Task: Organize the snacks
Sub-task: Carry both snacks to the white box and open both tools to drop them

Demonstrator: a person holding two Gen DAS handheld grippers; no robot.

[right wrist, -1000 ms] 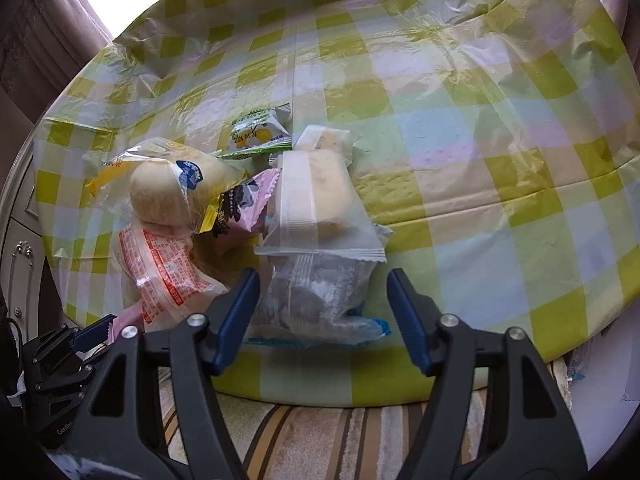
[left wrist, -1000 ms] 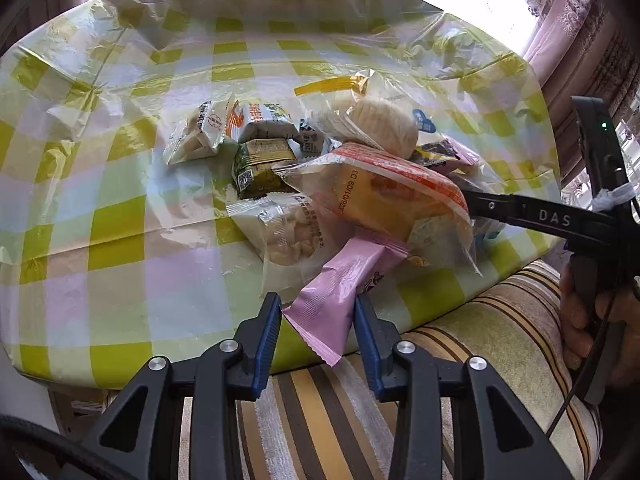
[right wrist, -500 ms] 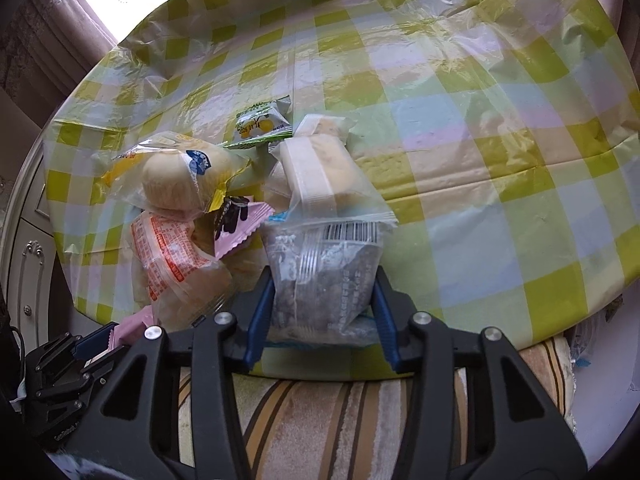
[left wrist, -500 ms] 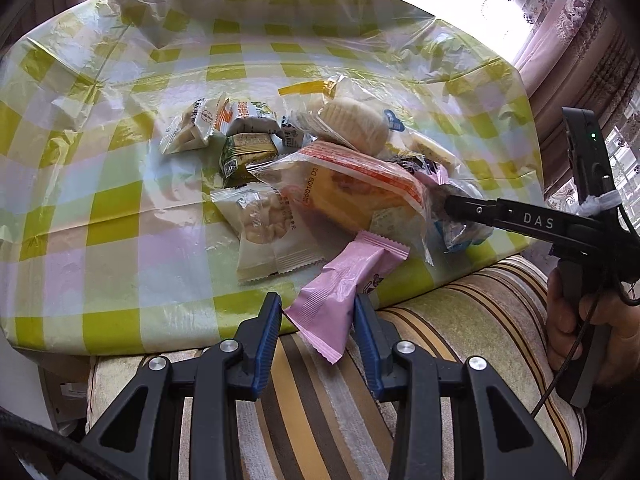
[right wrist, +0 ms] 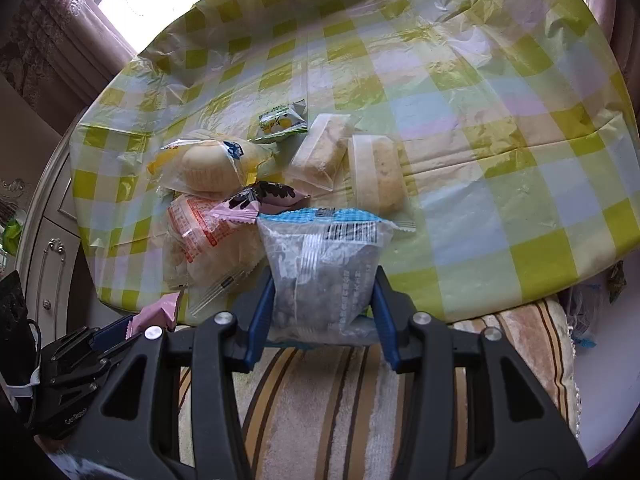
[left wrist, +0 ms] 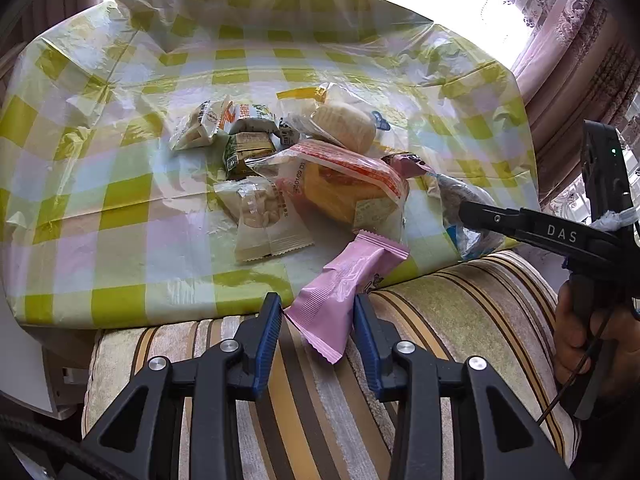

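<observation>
Checked tablecloth under a snack pile, striped cushion at its edge.
Your left gripper pinches the pink wrapper; your right gripper clamps the clear bag, contents unreadable.

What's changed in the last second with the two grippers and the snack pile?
The right gripper closed on the clear blue-edged packet and drew it off the pile toward the table edge. The left gripper kept its hold on the pink wrapper, pulling back over the striped cushion. The other snacks stayed put.
</observation>
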